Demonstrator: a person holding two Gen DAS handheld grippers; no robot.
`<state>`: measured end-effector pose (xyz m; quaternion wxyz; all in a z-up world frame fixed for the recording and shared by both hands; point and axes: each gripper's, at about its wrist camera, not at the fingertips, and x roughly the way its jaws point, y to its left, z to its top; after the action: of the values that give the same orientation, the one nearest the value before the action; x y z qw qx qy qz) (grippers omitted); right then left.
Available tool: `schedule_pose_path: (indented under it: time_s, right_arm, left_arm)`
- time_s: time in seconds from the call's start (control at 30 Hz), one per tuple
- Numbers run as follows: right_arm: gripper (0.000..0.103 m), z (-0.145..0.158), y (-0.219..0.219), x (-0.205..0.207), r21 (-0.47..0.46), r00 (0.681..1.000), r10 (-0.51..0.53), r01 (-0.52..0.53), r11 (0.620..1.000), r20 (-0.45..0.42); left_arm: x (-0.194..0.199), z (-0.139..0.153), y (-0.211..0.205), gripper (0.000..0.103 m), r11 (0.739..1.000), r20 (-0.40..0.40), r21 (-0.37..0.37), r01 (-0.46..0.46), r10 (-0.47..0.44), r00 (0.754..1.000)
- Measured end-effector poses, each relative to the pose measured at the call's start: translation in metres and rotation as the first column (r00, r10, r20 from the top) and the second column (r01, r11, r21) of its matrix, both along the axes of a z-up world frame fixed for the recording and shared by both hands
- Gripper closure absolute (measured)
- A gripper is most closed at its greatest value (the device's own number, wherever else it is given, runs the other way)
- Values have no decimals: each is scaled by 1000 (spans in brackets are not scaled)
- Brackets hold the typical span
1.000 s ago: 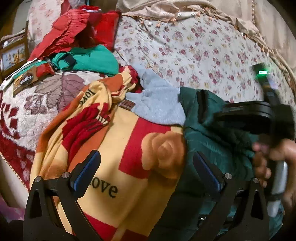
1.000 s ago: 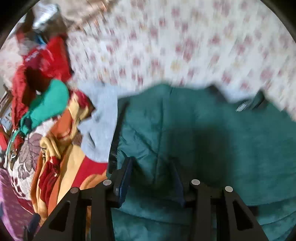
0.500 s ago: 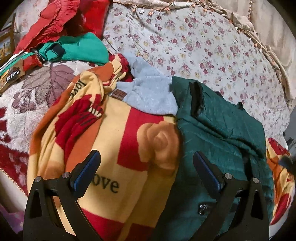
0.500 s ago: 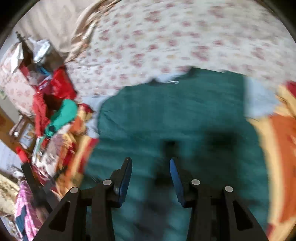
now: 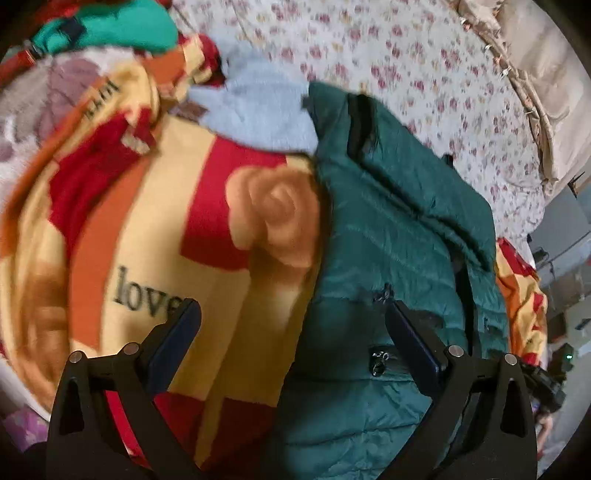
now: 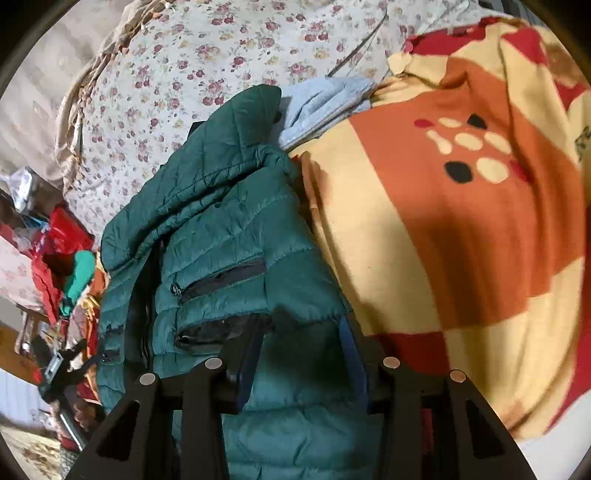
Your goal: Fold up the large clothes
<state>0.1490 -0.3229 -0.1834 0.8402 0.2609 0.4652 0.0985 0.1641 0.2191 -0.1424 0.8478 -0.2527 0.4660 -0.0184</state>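
Note:
A dark green quilted puffer jacket [image 5: 399, 236] lies bunched on a yellow, red and orange "love" blanket [image 5: 221, 229] on the bed. My left gripper [image 5: 291, 332] is open and empty, hovering over the seam where jacket meets blanket. In the right wrist view the jacket [image 6: 229, 229] lies lengthwise with its zip pockets up. My right gripper [image 6: 303, 350] is open, its jaws partly spread over the jacket's near end, holding nothing. The right gripper also shows far right in the left wrist view [image 5: 550, 376].
A light blue fleece garment [image 5: 258, 107] lies under the jacket's collar. A floral bedsheet [image 5: 424, 62] covers the far bed. Teal [image 5: 122, 29] and red clothes are piled at the far left. The blanket [image 6: 461, 221] fills the right of the right view.
My right gripper has swung from above the jacket's middle to its other end and now looks back along it. My left gripper has moved slightly closer and right.

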Motion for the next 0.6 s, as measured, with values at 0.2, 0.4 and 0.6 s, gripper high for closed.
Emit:
schedule_pose_path:
  time_s: [0.2,0.4,0.6]
  right_arm:
    - [56,-12,-5,11,104,1000,-4,4,995,6]
    - [56,-16,-18,18,249,1000,-27,23,968,12]
    - [56,-23,-18,16,351,1000,5,-3,936,-4]
  left_arm:
    - [9,-17,2,2,984,-38,-170,49,-57,998]
    - [-3,-22,3,3,927,-21,-361,101,-117,993]
    - [-19,-19,-8,3,892,3,-427,149,-163,987]
